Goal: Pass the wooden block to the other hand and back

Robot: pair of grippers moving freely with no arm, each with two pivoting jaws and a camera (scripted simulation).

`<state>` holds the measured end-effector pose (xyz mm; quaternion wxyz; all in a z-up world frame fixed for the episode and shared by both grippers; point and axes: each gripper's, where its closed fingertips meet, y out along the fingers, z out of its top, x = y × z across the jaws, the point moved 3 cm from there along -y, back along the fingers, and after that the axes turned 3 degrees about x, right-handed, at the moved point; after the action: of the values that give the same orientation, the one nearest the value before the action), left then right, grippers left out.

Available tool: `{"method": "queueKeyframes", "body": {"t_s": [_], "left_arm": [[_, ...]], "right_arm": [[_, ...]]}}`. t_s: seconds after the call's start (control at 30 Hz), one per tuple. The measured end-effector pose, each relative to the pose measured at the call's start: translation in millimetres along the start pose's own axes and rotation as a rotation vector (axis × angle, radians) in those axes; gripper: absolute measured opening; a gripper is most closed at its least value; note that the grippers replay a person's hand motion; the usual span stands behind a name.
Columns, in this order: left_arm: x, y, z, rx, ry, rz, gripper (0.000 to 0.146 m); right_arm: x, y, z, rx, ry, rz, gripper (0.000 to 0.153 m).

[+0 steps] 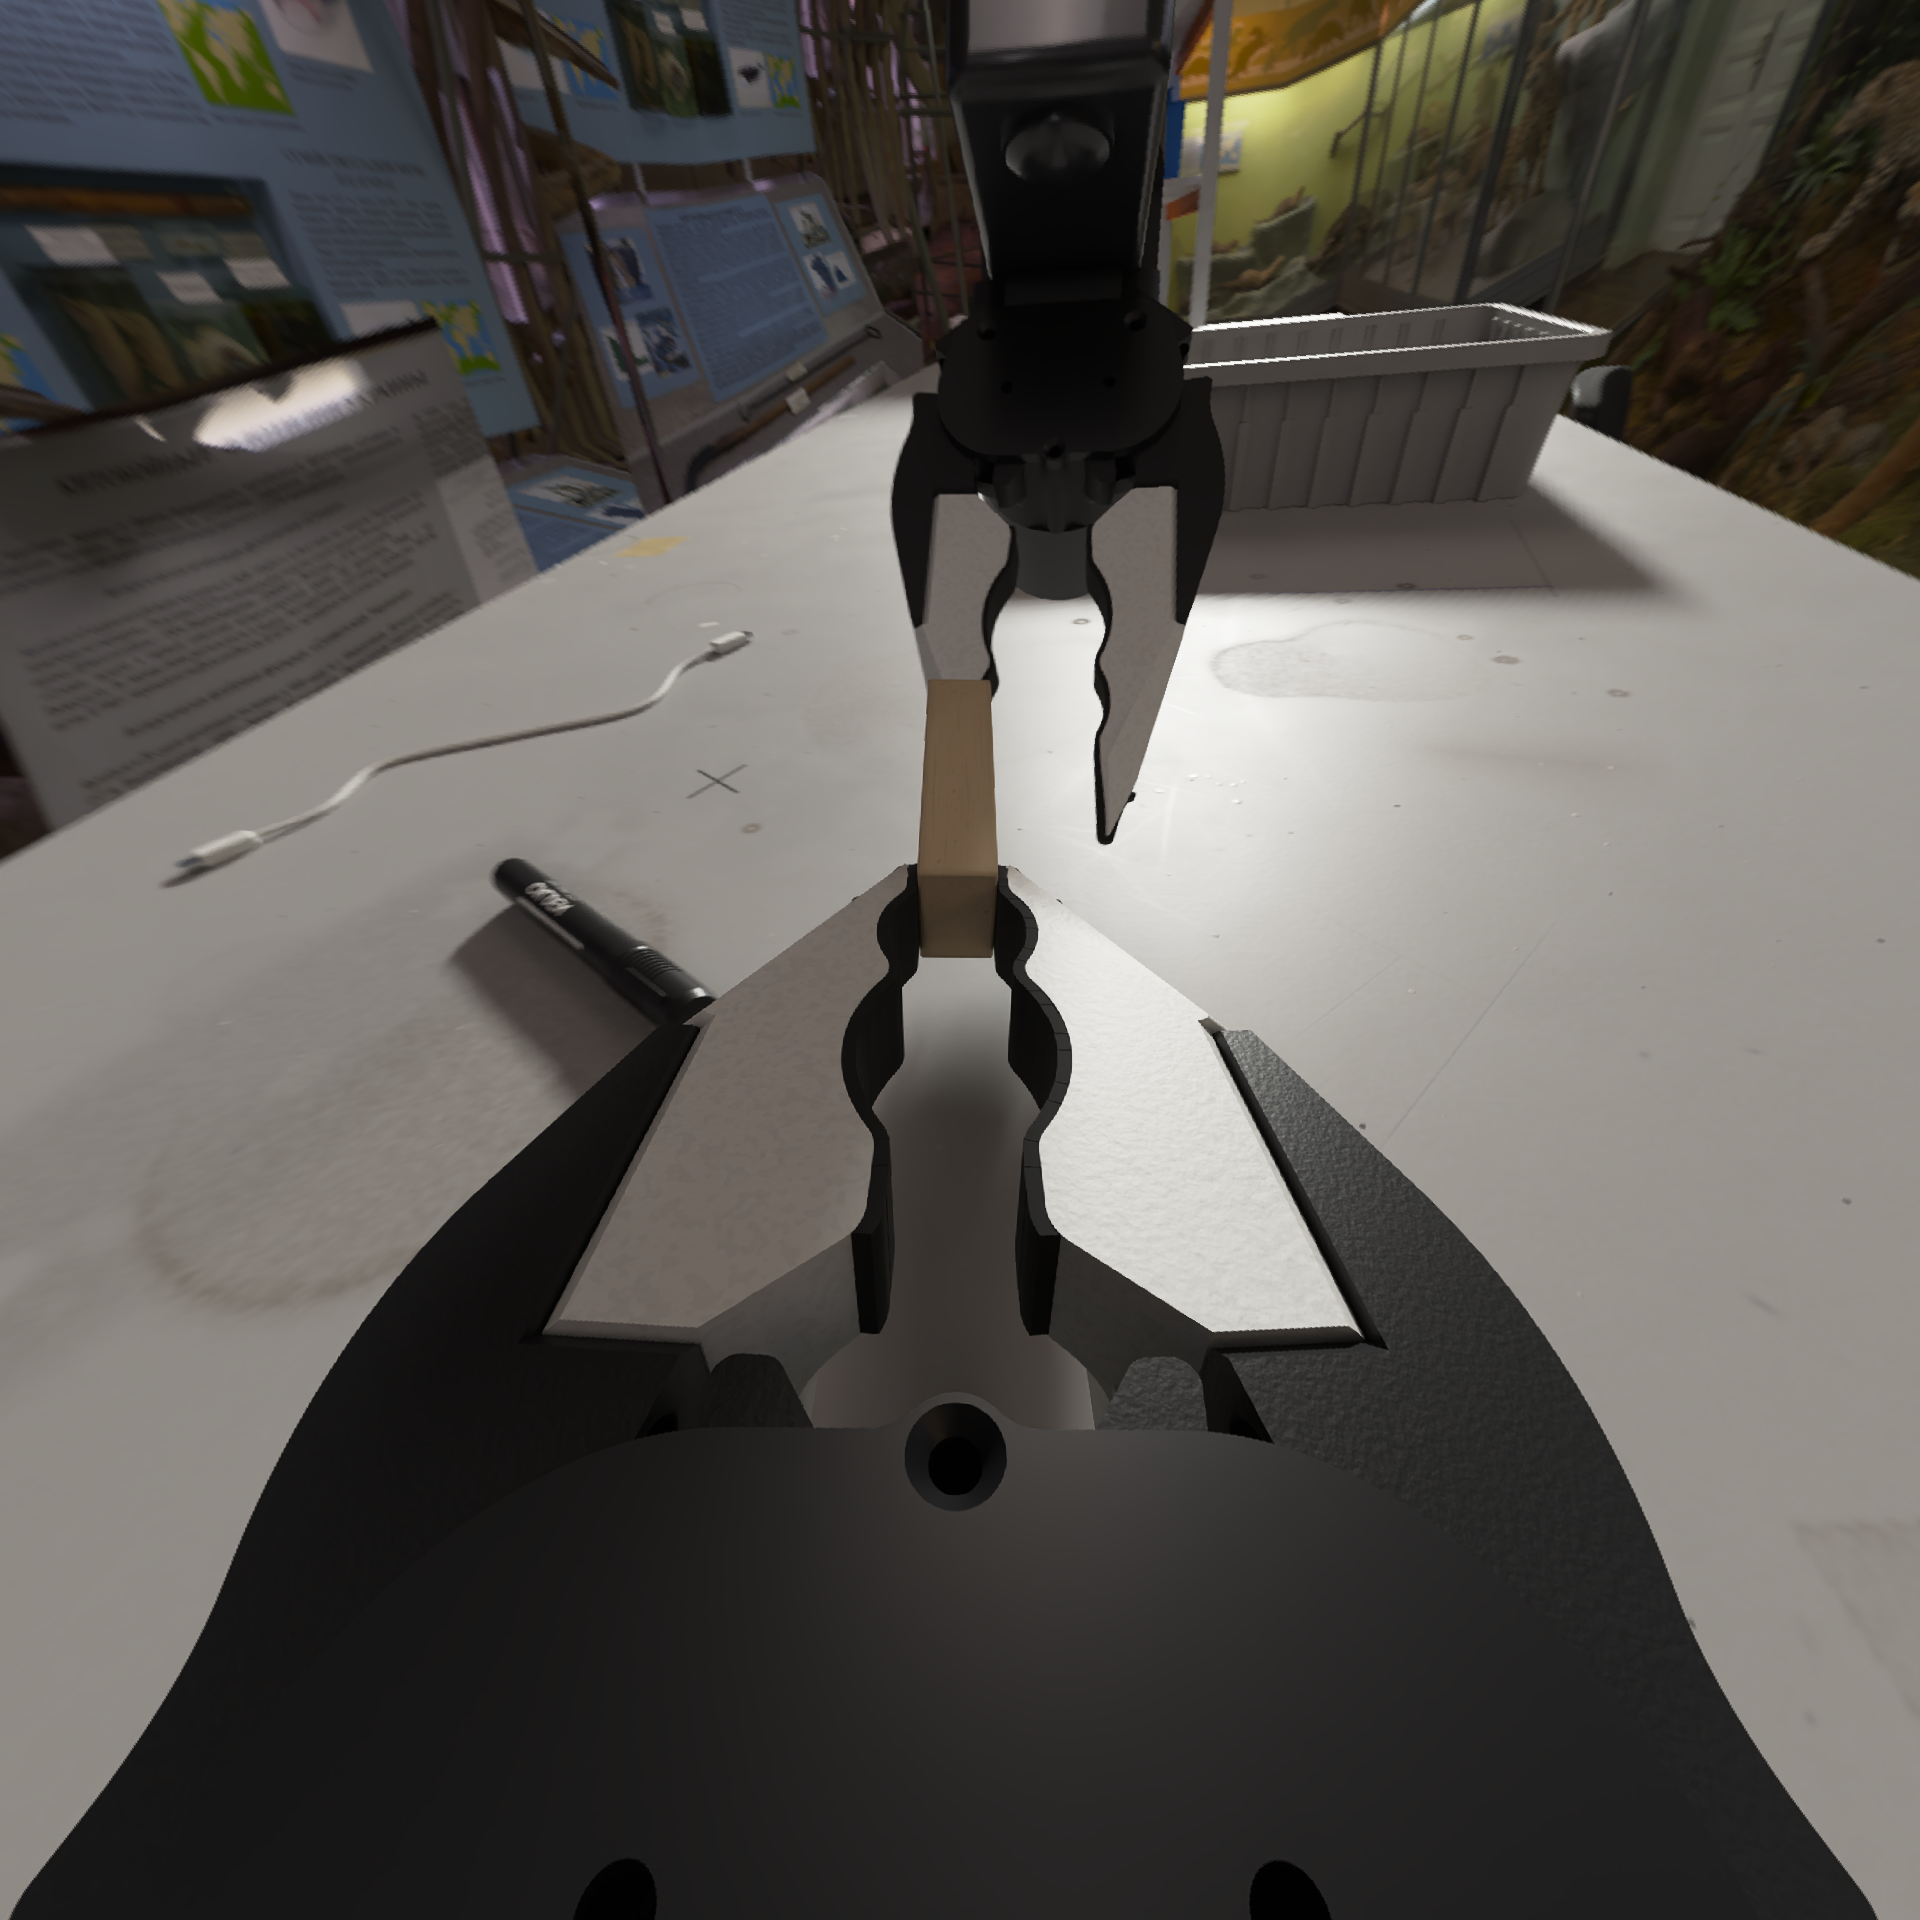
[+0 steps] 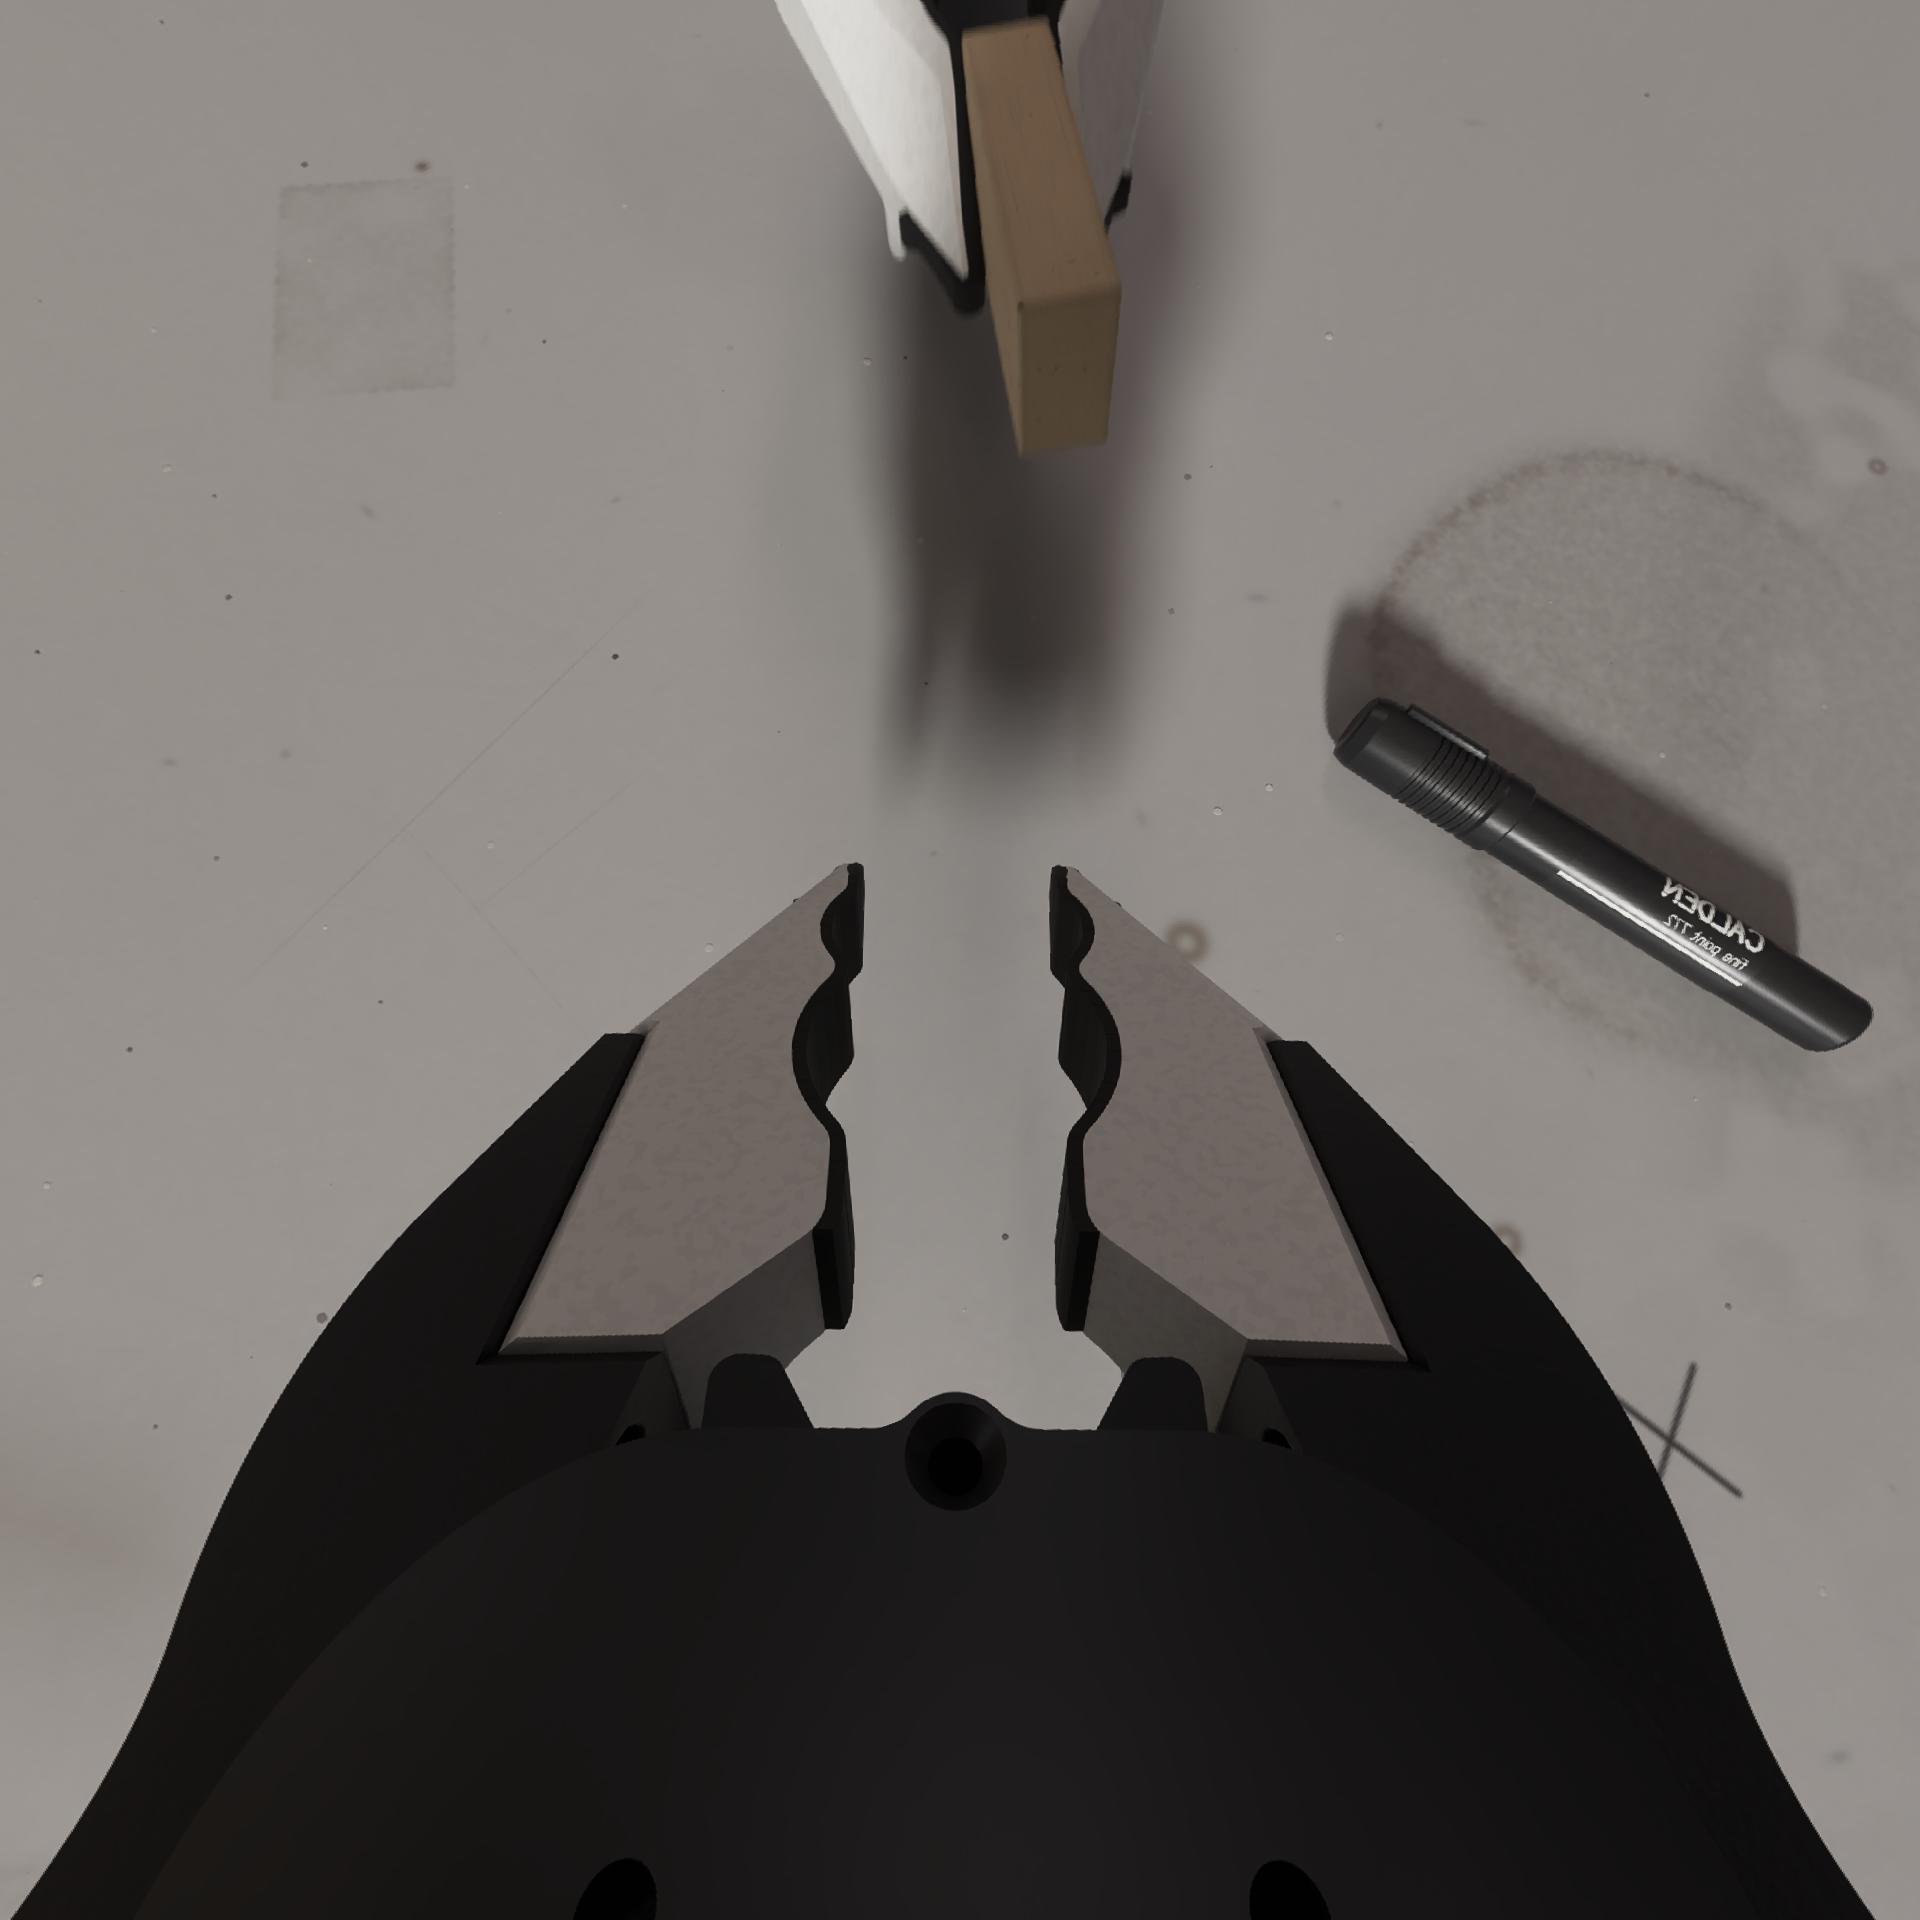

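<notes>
My left gripper [image 1: 957, 914] pinches the near end of the wooden block [image 1: 957, 810] between its two fingertips [image 1: 1023, 914]; the block runs forward from that grip, held above the white table [image 1: 1455, 987] and not touching it. In the left wrist view, my right gripper [image 1: 1029, 748] hangs opposite, pointing down and toward me, its fingers parted and nothing between them. From this angle one of its fingers lines up with the far end of the block; I cannot tell whether the two touch.

The right wrist view looks straight down at the table [image 2: 520, 623]. There my right gripper [image 2: 956, 883] shows a moderate gap between its tips, with only bare tabletop in it. Ahead of it, the block [image 2: 1049, 270] projects from the left gripper's [image 2: 1023, 187] fingers, well clear of the right gripper's tips. The block's soft shadow lies on the table between them.

A black marker pen [image 2: 1600, 873] lies flat on the table, off to one side of the block and apart from both grippers. A white cable [image 1: 457, 758] lies farther back, and a pale ribbed bin [image 1: 1382, 416] stands at the far edge.
</notes>
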<state>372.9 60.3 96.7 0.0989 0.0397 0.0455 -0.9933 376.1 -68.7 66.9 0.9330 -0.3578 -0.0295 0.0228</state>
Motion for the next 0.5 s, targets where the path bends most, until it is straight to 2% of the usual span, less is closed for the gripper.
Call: {"method": "queueKeyframes", "body": {"t_s": [0.3, 0.5], "left_arm": [[0, 43, -6, -0.044, -0.046, -0.081, 0.013], [2, 55, -5, -0.033, -0.098, -0.128, 0.013]], "right_arm": [[2, 1, -2, 0.021, 0.015, -0.005, 0.039], [2, -4, 0, 0.083, 0.027, 0.002, 0.04]]}}
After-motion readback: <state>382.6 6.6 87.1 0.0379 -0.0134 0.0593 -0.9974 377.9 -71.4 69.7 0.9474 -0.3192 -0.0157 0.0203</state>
